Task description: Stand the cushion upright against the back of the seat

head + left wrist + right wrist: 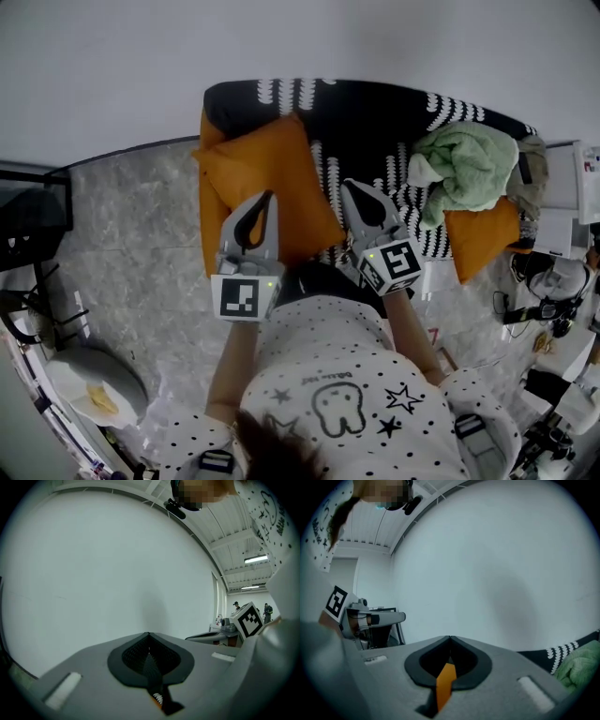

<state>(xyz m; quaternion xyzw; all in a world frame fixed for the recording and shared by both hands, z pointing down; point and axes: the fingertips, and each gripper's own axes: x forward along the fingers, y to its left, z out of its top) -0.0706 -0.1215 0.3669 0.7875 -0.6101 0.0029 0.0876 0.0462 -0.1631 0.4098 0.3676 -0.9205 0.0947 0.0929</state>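
Left tongs [268,199] and right tongs [351,187] are clenched on nothing, poised over the seat front, probably to push rather than grip. The orange cushion [272,169] leans tilted against the sofa [375,117] back at its left end

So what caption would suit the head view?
Left claw and right claw over an orange cushion on a patterned seat.
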